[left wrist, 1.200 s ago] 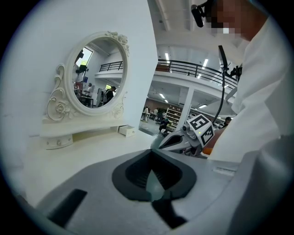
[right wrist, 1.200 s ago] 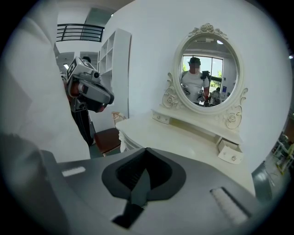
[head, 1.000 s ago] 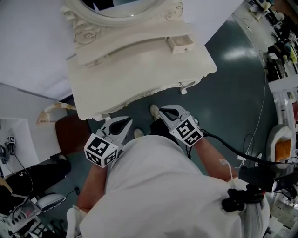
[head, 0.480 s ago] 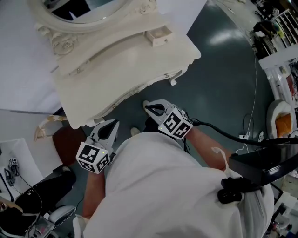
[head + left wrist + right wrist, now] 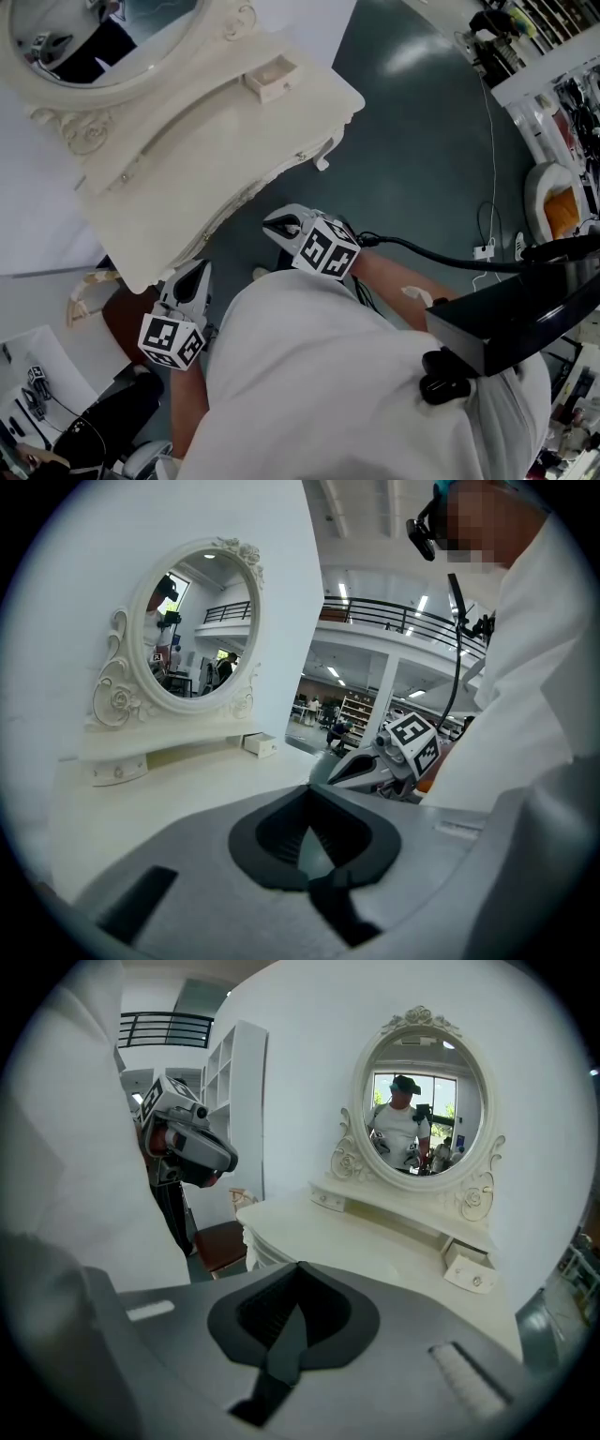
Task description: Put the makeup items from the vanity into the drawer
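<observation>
The left hand-held gripper [image 5: 197, 272] and right hand-held gripper [image 5: 270, 227], both closed and empty, have drifted back from the bare cream vanity surface [image 5: 216, 159] at 11 o'clock; no makeup shows, so the tidying looks done.

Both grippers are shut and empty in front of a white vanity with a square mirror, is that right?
Not quite: the mirror is oval, not square, as the right gripper view shows plainly. The rest stands: the left gripper and the right gripper are both shut and empty, in front of the white vanity.
</observation>
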